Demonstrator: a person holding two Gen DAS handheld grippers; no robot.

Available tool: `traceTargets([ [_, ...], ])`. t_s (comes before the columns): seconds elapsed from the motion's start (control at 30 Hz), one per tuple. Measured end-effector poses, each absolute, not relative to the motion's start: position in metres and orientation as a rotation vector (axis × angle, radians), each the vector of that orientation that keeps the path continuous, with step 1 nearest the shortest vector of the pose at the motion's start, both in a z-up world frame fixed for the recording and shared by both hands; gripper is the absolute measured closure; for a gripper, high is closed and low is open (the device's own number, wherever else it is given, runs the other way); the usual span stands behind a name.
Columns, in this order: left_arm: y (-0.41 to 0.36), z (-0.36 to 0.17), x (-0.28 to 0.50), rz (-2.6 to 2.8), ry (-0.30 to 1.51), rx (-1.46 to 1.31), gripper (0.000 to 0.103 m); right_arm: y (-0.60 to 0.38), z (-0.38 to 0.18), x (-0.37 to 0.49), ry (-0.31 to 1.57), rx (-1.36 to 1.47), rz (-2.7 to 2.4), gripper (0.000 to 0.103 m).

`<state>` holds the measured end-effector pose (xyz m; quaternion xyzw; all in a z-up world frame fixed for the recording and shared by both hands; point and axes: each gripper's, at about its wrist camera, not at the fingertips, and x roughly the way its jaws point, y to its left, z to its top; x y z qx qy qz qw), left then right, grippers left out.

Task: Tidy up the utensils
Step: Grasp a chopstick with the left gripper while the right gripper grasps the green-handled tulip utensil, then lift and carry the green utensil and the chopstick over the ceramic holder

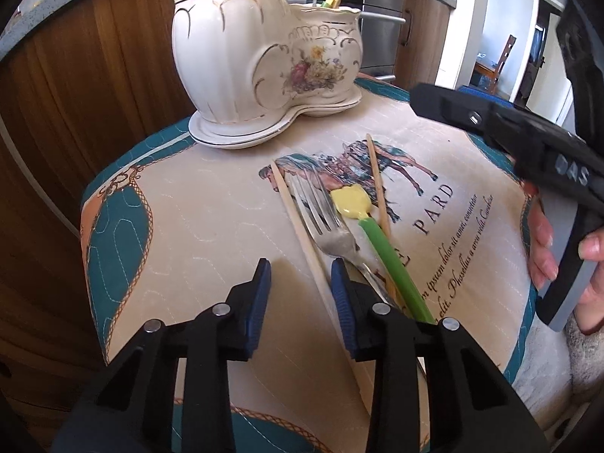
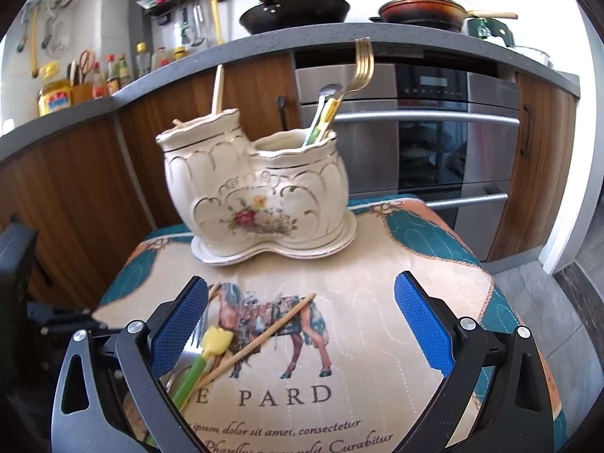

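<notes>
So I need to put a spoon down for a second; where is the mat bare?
Bare mat lies left of the chopstick, and right of the horse print. Crowded: the middle, with fork and green spatula.

Right wrist view. At centre, a cream two-compartment ceramic holder (image 2: 253, 196) with gold trim and a floral motif stands on its matching saucer. The left compartment holds a wooden chopstick (image 2: 218, 88); the right holds a gold fork (image 2: 360, 68), tines up, with other utensils. The holder rests on a quilted horse-print mat (image 2: 358, 283). In the foreground, the right claw (image 2: 300, 321) stands wide apart, nothing between its blue pads. At lower left, beside the left pad, lie a silver fork (image 2: 188, 355), a green-handled yellow spatula (image 2: 205, 355) and a chopstick (image 2: 264, 336). Behind, a bench (image 2: 339, 37) carries two pans above an oven (image 2: 415, 132).
</notes>
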<state>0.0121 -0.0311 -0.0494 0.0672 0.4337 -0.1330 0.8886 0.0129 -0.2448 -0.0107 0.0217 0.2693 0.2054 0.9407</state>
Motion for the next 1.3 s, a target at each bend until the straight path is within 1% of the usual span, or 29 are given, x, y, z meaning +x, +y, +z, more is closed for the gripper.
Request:
traceTargets([
  [0.17, -0.032, -0.048, 0.020, -0.262, 0.930, 0.161, 0.079, -0.243, -0.011, 0.013, 0.570, 0.045, 0.437, 0.005],
  [0.23, -0.030, -0.046, 0.019, -0.264, 0.953, 0.161, 0.088, -0.240, -0.011, 0.012, 0.598, 0.038, 0.439, 0.005],
  [0.33, -0.026, -0.043, 0.018, -0.280, 0.976, 0.173, 0.096, -0.234, -0.012, 0.009, 0.651, 0.032, 0.471, 0.005],
  [0.43, -0.018, -0.043, 0.021, -0.289, 0.963, 0.139, 0.097, -0.226, -0.015, 0.003, 0.708, 0.028, 0.521, 0.005],
  [0.57, -0.006, -0.043, 0.015, -0.290, 0.924, 0.079, 0.097, -0.209, -0.019, -0.012, 0.755, -0.032, 0.563, 0.009],
  [0.6, -0.003, -0.042, 0.013, -0.294, 0.912, 0.066, 0.097, -0.205, -0.020, -0.015, 0.761, -0.049, 0.567, 0.014],
  [0.63, -0.001, -0.040, 0.010, -0.296, 0.900, 0.058, 0.097, -0.202, -0.021, -0.018, 0.766, -0.062, 0.570, 0.021],
  [0.67, 0.002, -0.038, 0.007, -0.298, 0.884, 0.047, 0.097, -0.197, -0.024, -0.021, 0.781, -0.078, 0.571, 0.024],
  [0.73, 0.008, -0.034, 0.002, -0.306, 0.856, 0.020, 0.097, -0.190, -0.029, -0.023, 0.815, -0.090, 0.582, 0.037],
  [0.77, 0.010, -0.033, 0.000, -0.312, 0.847, 0.010, 0.097, -0.186, -0.033, -0.024, 0.841, -0.089, 0.595, 0.041],
  [0.83, 0.010, -0.030, -0.003, -0.324, 0.828, -0.002, 0.097, -0.181, -0.036, -0.024, 0.869, -0.084, 0.608, 0.055],
  [0.93, 0.013, -0.030, -0.006, -0.343, 0.812, -0.013, 0.097, -0.175, -0.042, -0.022, 0.906, -0.083, 0.601, 0.067],
  [0.97, 0.014, -0.031, -0.007, -0.346, 0.809, -0.016, 0.097, -0.177, -0.044, -0.021, 0.919, -0.071, 0.594, 0.068],
  [1.0, 0.016, -0.030, -0.007, -0.351, 0.805, -0.022, 0.097, -0.179, -0.045, -0.020, 0.927, -0.052, 0.592, 0.070],
  [1.07, 0.016, -0.030, -0.008, -0.354, 0.799, -0.031, 0.097, -0.184, -0.046, -0.018, 0.945, -0.004, 0.599, 0.081],
  [1.1, 0.018, -0.029, -0.008, -0.357, 0.794, -0.038, 0.097, -0.186, -0.046, -0.017, 0.951, 0.016, 0.604, 0.089],
  [1.13, 0.018, -0.029, -0.006, -0.359, 0.792, -0.040, 0.097, -0.187, -0.046, -0.017, 0.955, 0.027, 0.607, 0.093],
  [1.3, 0.016, -0.029, -0.007, -0.363, 0.785, -0.043, 0.097, -0.196, -0.035, -0.022, 0.910, 0.017, 0.583, 0.093],
])
